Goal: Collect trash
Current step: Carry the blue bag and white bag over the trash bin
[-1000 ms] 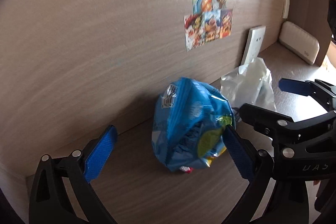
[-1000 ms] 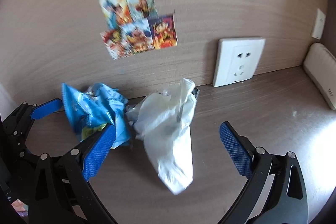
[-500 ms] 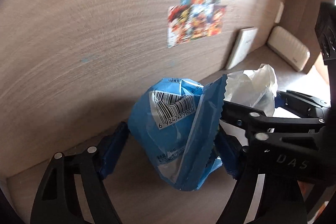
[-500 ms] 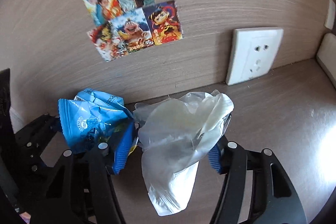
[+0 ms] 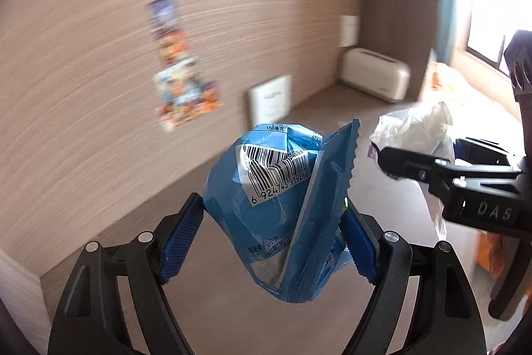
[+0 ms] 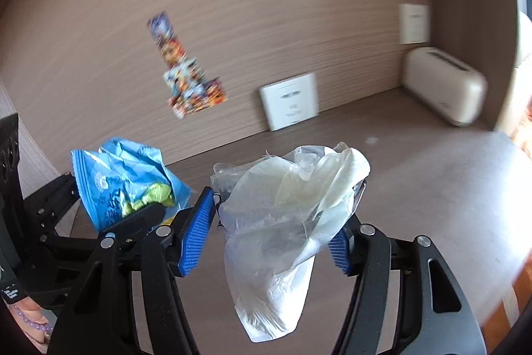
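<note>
A home room: wood-grain wall (image 6: 299, 5) with cartoon stickers (image 6: 189, 79), a wall socket (image 6: 289, 100), a table (image 6: 415, 162).

Both fisheye views are bright with daylight from a window (image 5: 492, 22) at the right edge, which blows out to white glare and leaves a pale sheen on the brown counter (image 6: 432, 175). The wood-grain wall (image 5: 99, 55), stickers (image 6: 186, 79) and wall socket (image 6: 289, 100) are smeared by motion blur, while the near blue snack bag (image 5: 282, 205) and clear plastic bag (image 6: 286, 222) stay fairly sharp. Straight lines bow outward, and the corners fall into a black circular vignette.
</note>
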Motion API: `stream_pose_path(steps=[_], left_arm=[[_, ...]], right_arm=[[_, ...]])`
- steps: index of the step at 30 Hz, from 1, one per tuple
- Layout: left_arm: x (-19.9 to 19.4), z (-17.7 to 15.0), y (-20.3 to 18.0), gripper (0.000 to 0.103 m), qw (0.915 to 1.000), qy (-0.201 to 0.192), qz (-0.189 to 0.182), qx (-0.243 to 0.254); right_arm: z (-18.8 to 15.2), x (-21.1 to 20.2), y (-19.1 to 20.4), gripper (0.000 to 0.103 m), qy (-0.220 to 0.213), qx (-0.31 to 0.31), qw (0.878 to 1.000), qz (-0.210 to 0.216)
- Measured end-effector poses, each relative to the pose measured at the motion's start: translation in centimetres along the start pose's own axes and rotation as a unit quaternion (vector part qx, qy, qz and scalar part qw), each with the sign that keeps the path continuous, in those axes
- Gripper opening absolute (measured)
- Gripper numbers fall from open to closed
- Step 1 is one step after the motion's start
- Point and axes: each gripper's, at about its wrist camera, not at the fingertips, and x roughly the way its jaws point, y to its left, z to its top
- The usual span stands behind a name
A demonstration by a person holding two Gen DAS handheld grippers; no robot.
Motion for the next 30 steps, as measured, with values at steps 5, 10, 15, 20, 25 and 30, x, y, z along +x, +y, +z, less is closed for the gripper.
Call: stream_pose_path(steps=[5, 10, 15, 20, 25, 30], left_arm=[[-0.7, 1.0, -6.1, 0.078, 0.9982, -0.009, -0.051, 0.030], [-0.7, 0.8, -13.2, 0.078, 0.9935, -0.006, -0.091, 0.069], [-1.9, -0.5, -20.0, 0.078, 0.9856, 0.007, -0.136, 0.100], [-2.6, -2.1, -27.1, 0.078, 0.9751, 0.019, -0.177, 0.132], [-3.0, -4.2, -33.5, 0.078, 0.9619, 0.035, -0.211, 0.170], [-2.2, -6.2, -38.4, 0.078, 0.9490, 0.056, -0.240, 0.197]], right_arm=[[-1.2, -5.2, -3.3, 0.063, -0.023, 0.007, 0.997, -0.067], [-3.8, -10.0, -7.5, 0.063, -0.032, 0.023, 0.992, -0.121], [-7.2, -15.2, -11.7, 0.063, -0.030, 0.052, 0.984, -0.165], [-10.4, -19.4, -15.3, 0.063, -0.025, 0.078, 0.977, -0.197], [-13.6, -22.5, -18.7, 0.063, -0.020, 0.109, 0.969, -0.220], [-16.4, -24.0, -21.6, 0.063, -0.009, 0.135, 0.961, -0.240]])
